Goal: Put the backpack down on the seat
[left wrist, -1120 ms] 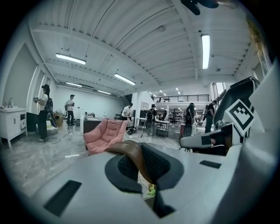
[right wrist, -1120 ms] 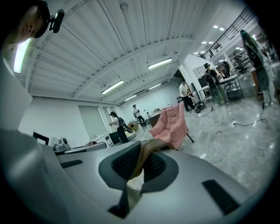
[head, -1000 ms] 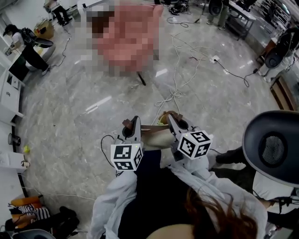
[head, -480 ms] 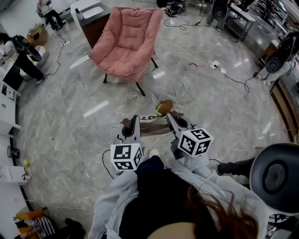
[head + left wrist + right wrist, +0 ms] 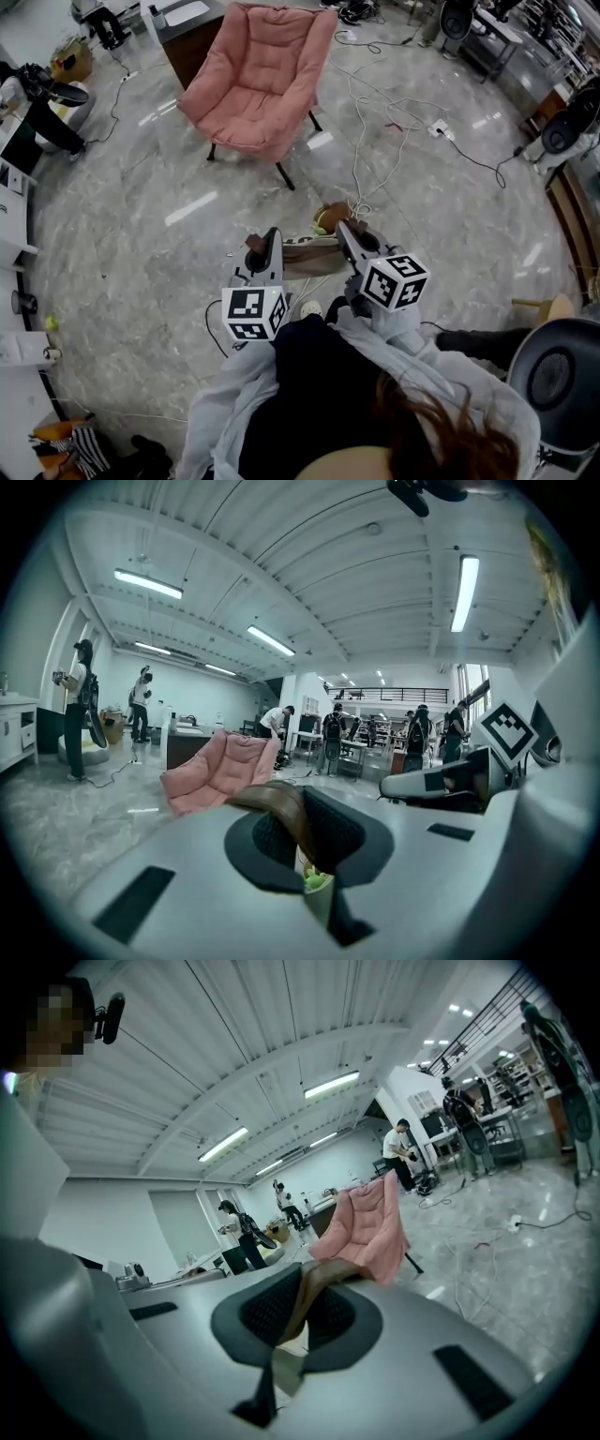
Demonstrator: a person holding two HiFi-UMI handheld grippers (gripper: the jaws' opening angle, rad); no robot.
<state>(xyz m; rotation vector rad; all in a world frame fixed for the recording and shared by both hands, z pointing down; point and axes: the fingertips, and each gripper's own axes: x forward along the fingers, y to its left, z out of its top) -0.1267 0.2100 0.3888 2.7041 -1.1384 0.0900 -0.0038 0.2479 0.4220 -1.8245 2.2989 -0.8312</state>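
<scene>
I keep my left gripper point(image 5: 270, 246) and right gripper point(image 5: 350, 236) each closed on a brown strap point(image 5: 309, 254) of the brown backpack point(image 5: 330, 217), hanging between them. The pink cushioned chair point(image 5: 258, 80) stands at 12 o'clock, well apart.

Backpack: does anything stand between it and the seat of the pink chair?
Nothing upright does. Loose white cables lie on the floor just ahead of the backpack, slightly right of the line to the pink chair.

We find no words, numbers or brand names that we can read. The only printed signs are black-and-white square markers, on the cube point(image 5: 253, 314) of the left gripper point(image 5: 273, 242) and the cube point(image 5: 395, 281) of the right gripper point(image 5: 348, 232).
</scene>
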